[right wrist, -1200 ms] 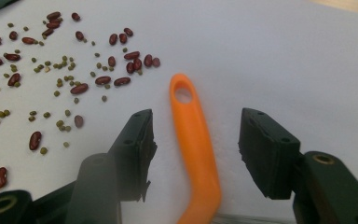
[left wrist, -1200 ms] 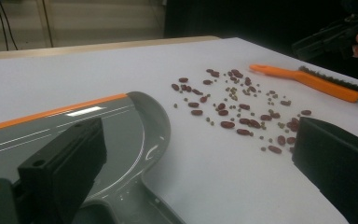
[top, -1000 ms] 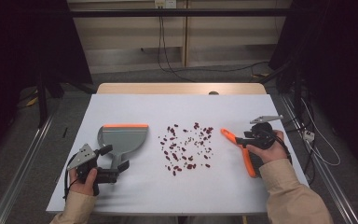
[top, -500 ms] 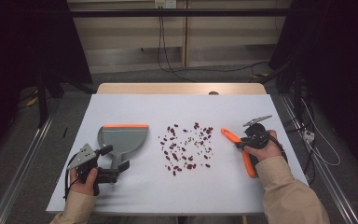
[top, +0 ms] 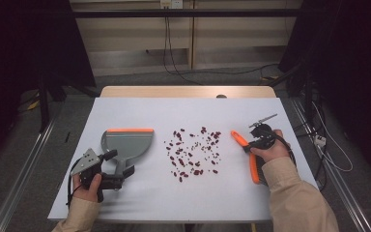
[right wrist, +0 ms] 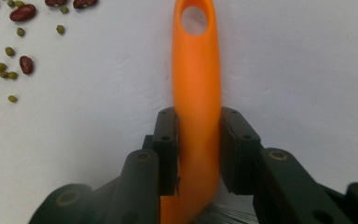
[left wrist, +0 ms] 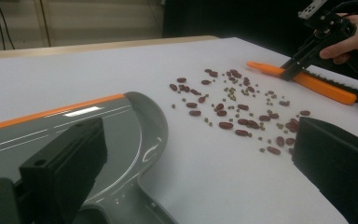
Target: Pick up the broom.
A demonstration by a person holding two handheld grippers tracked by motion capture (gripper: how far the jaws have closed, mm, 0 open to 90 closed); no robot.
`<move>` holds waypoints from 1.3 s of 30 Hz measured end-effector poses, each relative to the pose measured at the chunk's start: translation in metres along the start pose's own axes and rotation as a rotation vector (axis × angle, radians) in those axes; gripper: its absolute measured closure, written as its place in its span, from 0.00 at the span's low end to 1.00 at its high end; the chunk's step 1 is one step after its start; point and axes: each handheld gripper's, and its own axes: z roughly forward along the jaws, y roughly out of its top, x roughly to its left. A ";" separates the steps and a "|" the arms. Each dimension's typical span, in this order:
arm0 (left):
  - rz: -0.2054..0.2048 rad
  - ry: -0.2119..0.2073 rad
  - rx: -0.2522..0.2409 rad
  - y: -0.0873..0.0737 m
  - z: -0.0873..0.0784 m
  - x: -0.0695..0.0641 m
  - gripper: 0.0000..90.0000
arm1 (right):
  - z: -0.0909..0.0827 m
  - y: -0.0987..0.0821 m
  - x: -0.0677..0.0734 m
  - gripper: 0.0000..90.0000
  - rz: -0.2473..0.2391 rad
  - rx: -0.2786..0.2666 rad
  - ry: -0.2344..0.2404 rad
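on table right, right gripper (right wrist: 198, 154) jaws clamped on orange brush (top: 245, 150) handle, pointing far-left.

your right gripper (top: 249, 143) is angled down toward the desk, its jaws just closing and now clamped. your left gripper (top: 117, 175) sits low and level, jaws spread wide. both forearms enter from the near edge.

We see a white table (top: 140, 203) with a pale wooden strip (top: 188, 91) along its far edge. Beyond it runs a light panelled wall (top: 140, 43), with black cables (top: 171, 53) hanging down to the grey floor (top: 183, 79). Dark curtains (top: 24, 43) close both sides. A metal rail (top: 24, 174) runs along the floor at left, loose cables (top: 331, 154) at right.
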 end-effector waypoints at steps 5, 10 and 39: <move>-0.003 0.005 -0.008 0.001 -0.001 0.001 0.03 | -0.001 0.000 0.001 0.78 -0.016 -0.009 -0.016; 0.003 0.006 -0.016 0.002 -0.003 0.000 0.03 | -0.005 0.000 0.004 0.78 -0.020 -0.052 -0.025; 0.043 -0.060 0.024 0.042 0.024 -0.034 0.04 | -0.077 -0.039 0.016 0.78 -0.007 -0.663 0.072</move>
